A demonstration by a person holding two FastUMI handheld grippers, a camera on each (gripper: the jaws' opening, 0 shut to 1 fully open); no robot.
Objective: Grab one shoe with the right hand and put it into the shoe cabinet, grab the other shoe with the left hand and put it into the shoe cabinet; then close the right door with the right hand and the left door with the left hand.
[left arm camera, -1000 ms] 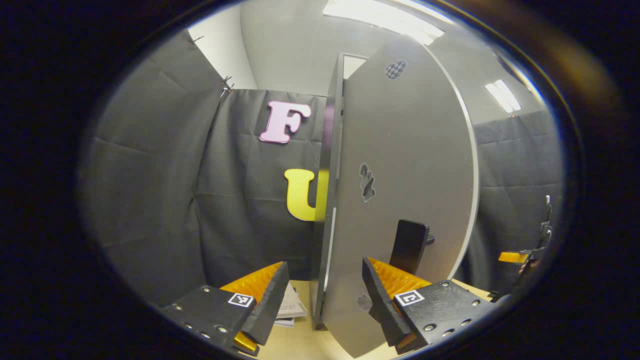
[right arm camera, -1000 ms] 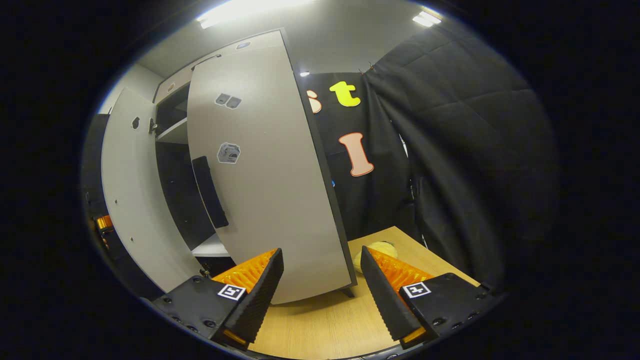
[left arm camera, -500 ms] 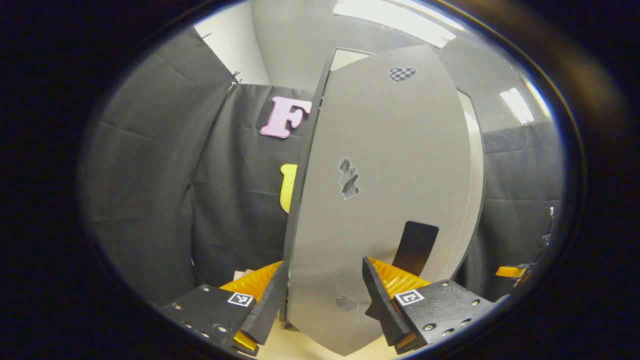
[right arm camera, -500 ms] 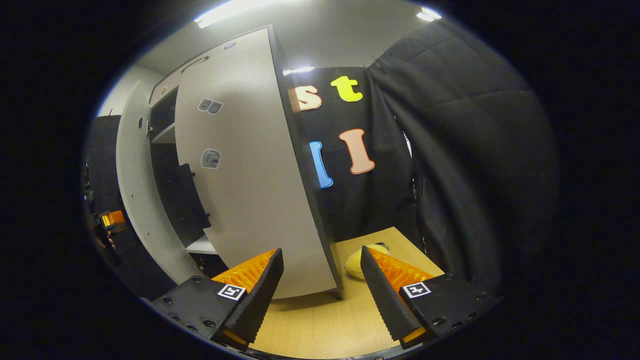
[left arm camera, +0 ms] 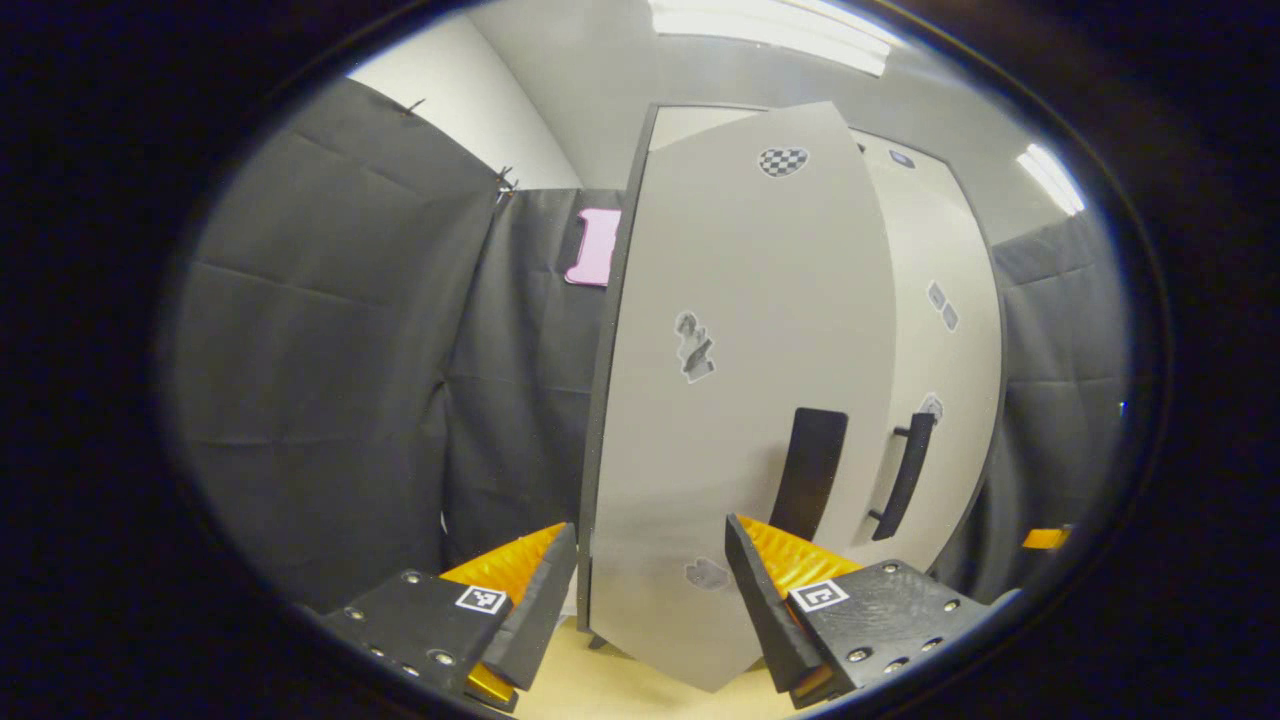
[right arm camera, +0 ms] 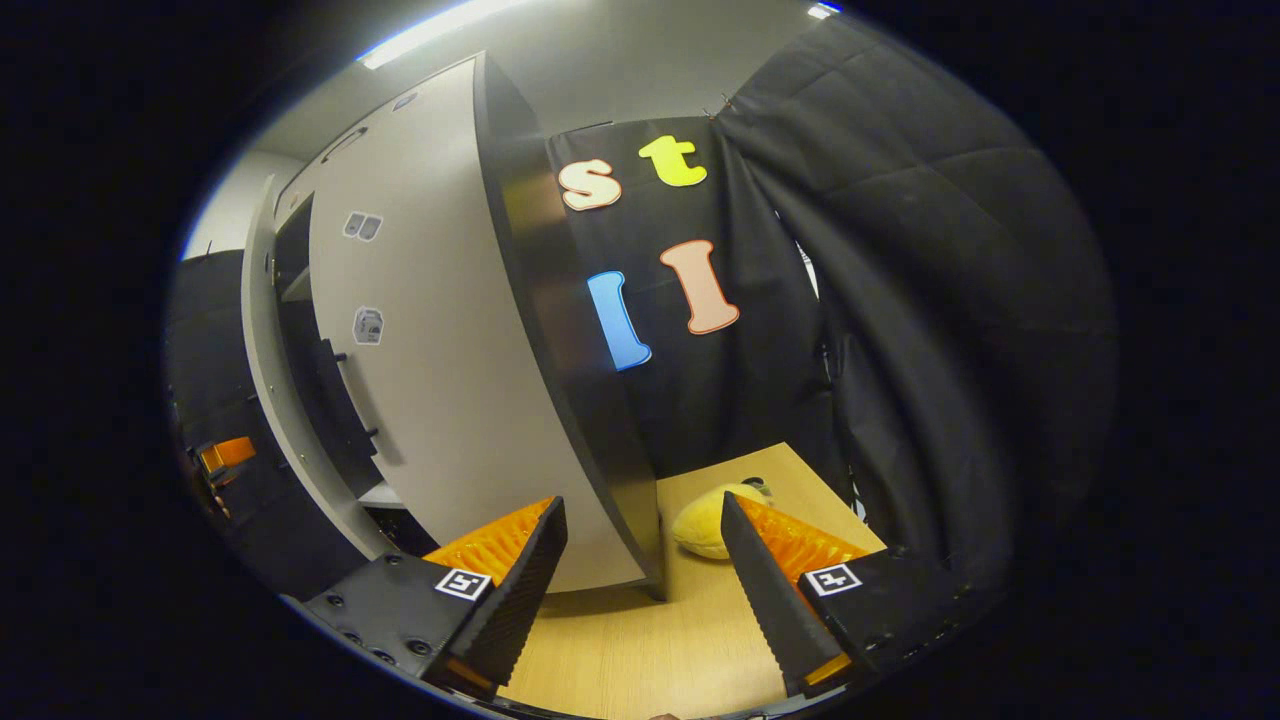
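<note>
Between the spread, empty fingers of the left gripper point(left arm camera: 650, 600), at 12 o'clock, the left door point(left arm camera: 740, 400) has swung nearly flush beside the right door point(left arm camera: 940, 370) over the last second. Right gripper point(right arm camera: 645, 580) also gapes empty, its door point(right arm camera: 440, 370) near closed at 11 o'clock, so closing looks almost done. Count: two doors, two black handles, one yellow toy point(right arm camera: 705, 520); shoes presumably inside, unseen.

Smooth matt doors point(left arm camera: 740, 400) on the shoe cabinet, glossy dark side panel point(right arm camera: 560, 330), pale wood-grain surface point(right arm camera: 640, 650), ribbed fingers point(right arm camera: 770, 600), creased matt cloth wall point(left arm camera: 330, 380).
</note>
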